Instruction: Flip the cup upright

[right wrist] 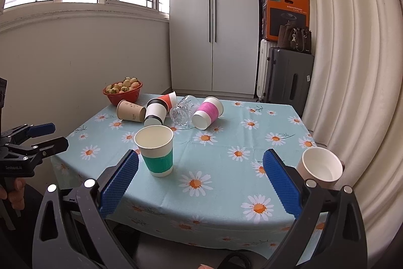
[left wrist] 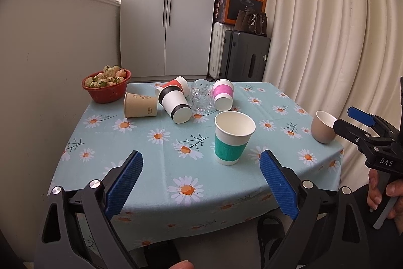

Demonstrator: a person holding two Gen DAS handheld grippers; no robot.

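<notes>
A green-sleeved paper cup [left wrist: 233,138] [right wrist: 156,150] stands upright near the table's front. A small beige ceramic cup [left wrist: 323,127] [right wrist: 321,167] stands upright at the right edge. At the back, several cups lie on their sides: a tan paper cup [left wrist: 139,105] [right wrist: 131,111], a black-banded white cup [left wrist: 175,103] [right wrist: 156,111], a red cup [left wrist: 176,85] [right wrist: 167,98], a clear glass [left wrist: 201,96] [right wrist: 183,110] and a pink-sleeved cup [left wrist: 223,93] [right wrist: 207,112]. My left gripper [left wrist: 201,183] is open and empty over the front edge. My right gripper [right wrist: 201,183] is open and empty, left of the beige cup.
A red bowl of strawberries [left wrist: 107,86] [right wrist: 123,91] sits at the back left corner. The table has a daisy-print cloth [left wrist: 156,163] [right wrist: 226,168]. A wall is to the left, curtains [left wrist: 327,42] to the right, a cupboard and suitcases behind.
</notes>
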